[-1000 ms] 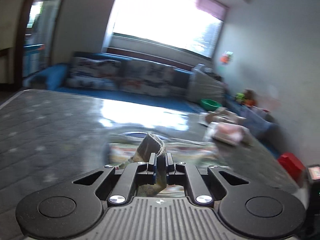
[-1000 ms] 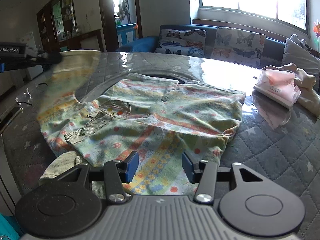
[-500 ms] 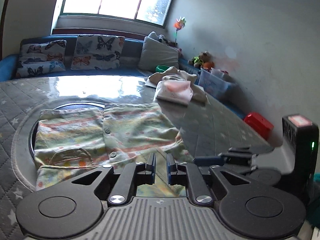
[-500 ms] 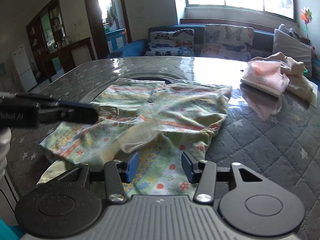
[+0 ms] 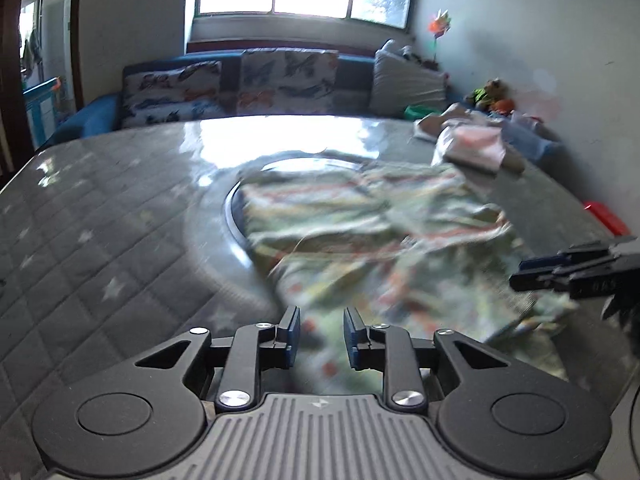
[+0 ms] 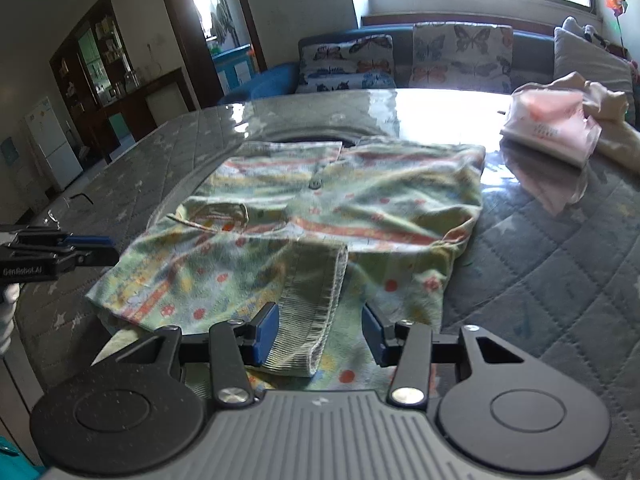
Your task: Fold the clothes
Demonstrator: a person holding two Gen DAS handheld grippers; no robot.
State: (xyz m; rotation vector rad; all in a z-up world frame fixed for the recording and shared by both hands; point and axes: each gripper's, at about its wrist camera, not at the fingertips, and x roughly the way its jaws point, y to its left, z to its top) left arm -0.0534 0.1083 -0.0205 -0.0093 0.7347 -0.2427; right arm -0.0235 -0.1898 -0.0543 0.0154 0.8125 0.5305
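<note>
Patterned shirt [image 6: 320, 216] spread on desk [image 6: 560, 264] ahead of both tongs, sleeve cuff [image 6: 316, 304] folded in. Left tongs [image 5: 321, 334] opening, empty. Right tongs [image 6: 318, 338] closing around cuff, pads not pressing. Body folds remaining.

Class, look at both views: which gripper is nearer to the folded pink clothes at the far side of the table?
Right. The right gripper is over the shirt's near edge on the pink clothes' side; the left gripper is off the shirt's opposite side, farther away.
</note>
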